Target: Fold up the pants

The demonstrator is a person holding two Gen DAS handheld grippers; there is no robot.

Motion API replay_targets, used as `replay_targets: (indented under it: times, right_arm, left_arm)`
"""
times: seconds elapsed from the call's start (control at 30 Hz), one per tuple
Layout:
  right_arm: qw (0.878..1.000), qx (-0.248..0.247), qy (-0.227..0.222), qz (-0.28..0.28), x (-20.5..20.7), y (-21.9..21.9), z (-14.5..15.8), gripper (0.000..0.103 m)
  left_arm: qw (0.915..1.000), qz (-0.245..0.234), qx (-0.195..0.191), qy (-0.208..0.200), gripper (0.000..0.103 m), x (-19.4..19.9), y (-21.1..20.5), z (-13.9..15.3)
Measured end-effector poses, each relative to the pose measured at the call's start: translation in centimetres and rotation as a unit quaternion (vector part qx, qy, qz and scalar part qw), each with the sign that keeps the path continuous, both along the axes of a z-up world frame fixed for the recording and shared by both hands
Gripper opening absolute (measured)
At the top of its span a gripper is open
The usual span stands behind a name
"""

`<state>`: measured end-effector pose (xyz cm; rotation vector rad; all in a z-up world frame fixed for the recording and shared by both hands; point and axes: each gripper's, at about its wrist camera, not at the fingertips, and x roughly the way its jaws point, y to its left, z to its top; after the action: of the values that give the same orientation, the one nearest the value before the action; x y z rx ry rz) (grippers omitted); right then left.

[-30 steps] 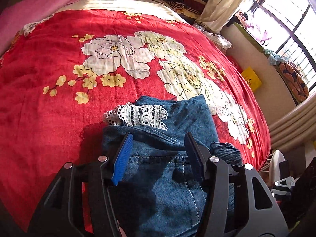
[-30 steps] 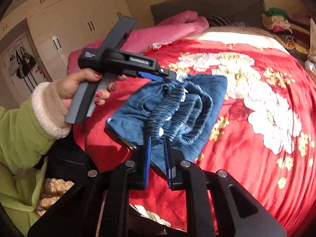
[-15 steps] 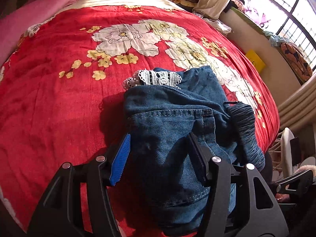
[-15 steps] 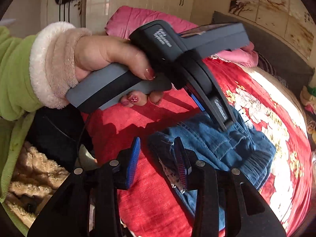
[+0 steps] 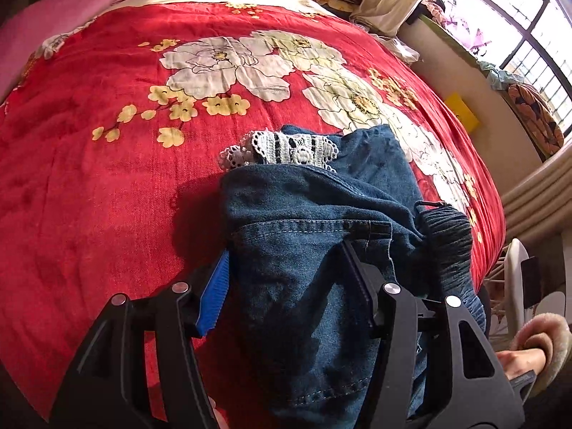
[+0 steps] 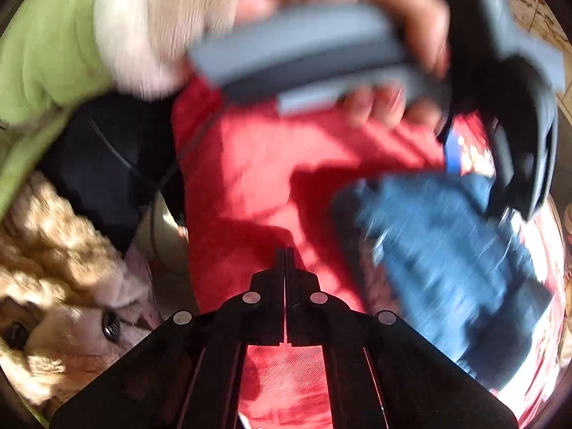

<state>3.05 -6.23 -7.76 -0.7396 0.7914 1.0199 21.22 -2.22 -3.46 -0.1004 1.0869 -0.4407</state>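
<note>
folded denim pants (image 5: 314,250) lie on the bed's red floral bedspread (image 5: 107,178), toward its near right part in the left wrist view, with a white lace trim (image 5: 282,148) sticking out at the far edge of the bundle and a dark ribbed waistband (image 5: 448,239) bunched on its right side. left tool (image 5: 286,279) sits low over the near part of the bundle, jaws apart about halfway, denim lying between them; blue pad (image 5: 214,296) on the left finger is at the left edge of the fabric, the right finger sits on top of the denim, and whether either pad actually presses in i cannot tell. right tool (image 6: 285,261) has just snapped its jaws together, fingers meeting with nothing between them, over bare red bedspread left of the pants in its own view. that view is heavily motion-blurred. in it the pants (image 6: 447,250) are a blue smear at right, and the person's left hand (image 6: 357,10) in a green sleeve with a pale fleece cuff (image 6: 136,25) grips the grey handle of the left tool across the top of the frame. pink bedding (image 5: 64,18) is at the far left of the bed, a window (image 5: 518,18) far right. a fleece-cuffed wrist (image 5: 532,350) shows at the near right edge of the left view.
</note>
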Motion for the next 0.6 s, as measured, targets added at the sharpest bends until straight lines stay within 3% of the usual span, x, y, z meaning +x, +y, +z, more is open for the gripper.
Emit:
replay_targets:
  times: [0.27, 0.37, 0.5, 0.6]
  right_arm:
    - [0.985, 0.148, -0.026, -0.089, 1.7, -2.6, 5.7, 0.006]
    - [0.982, 0.14, -0.014, -0.128, 3.4, -2.5, 5.2, 0.012]
    - [0.974, 0.151, 0.063, -0.155, 4.4, -3.1, 3.2, 0.012]
    - [0.968, 0.16, 0.081, -0.177, 4.5, -3.9, 2.5, 0.012]
  left_arm:
    - [0.9999, 0.003, 0.008, -0.011, 0.05, -0.4, 0.0, 0.4]
    - [0.9997, 0.006, 0.012, -0.018, 0.05, -0.6, -0.2, 0.6]
    - [0.9997, 0.005, 0.016, -0.02, 0.05, -0.6, -0.4, 0.5]
    - [0.9996, 0.004, 0.017, -0.021, 0.05, -0.6, -0.6, 0.5]
